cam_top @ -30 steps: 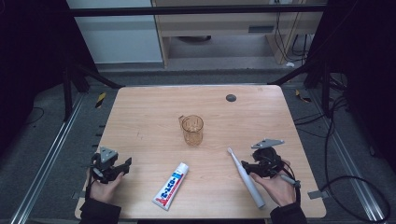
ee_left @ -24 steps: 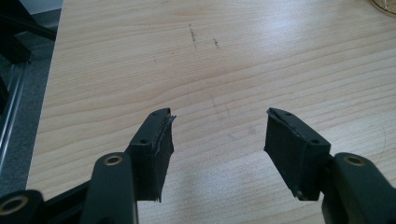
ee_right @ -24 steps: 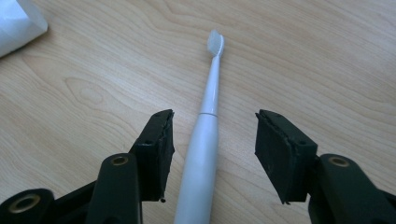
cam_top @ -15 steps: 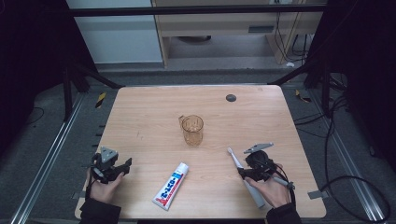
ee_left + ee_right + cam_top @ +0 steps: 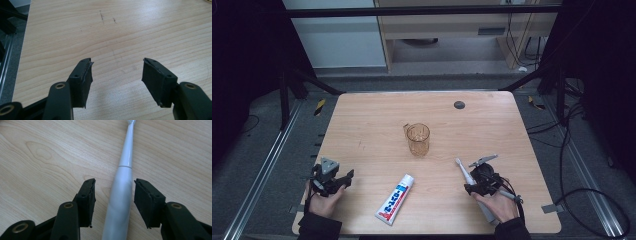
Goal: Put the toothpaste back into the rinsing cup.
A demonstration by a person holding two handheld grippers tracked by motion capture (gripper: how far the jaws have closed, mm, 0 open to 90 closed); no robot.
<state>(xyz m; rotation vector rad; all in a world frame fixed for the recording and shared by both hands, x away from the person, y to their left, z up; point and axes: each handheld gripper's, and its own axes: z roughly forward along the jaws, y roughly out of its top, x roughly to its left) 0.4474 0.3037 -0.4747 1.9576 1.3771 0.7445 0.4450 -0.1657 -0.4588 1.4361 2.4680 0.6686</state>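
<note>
My right gripper (image 5: 113,202) has its jaws released, straddling the toothbrush (image 5: 122,187) on the tabletop (image 5: 45,152); its long axis runs straight ahead between them. My left gripper (image 5: 116,80), jaws spread and empty, sits well apart.

Left tongs (image 5: 116,75) and right tongs (image 5: 113,197) both gape, held low.

Pretty even overhead light on the bench (image 5: 362,125) in the high view, but murky and near black round the edges, plus soft and a bit grainy overall. Sharper up close in both gripper views, with faint soft shadows under the fingers (image 5: 81,80) and mild sheen on the toothbrush (image 5: 121,192).
</note>
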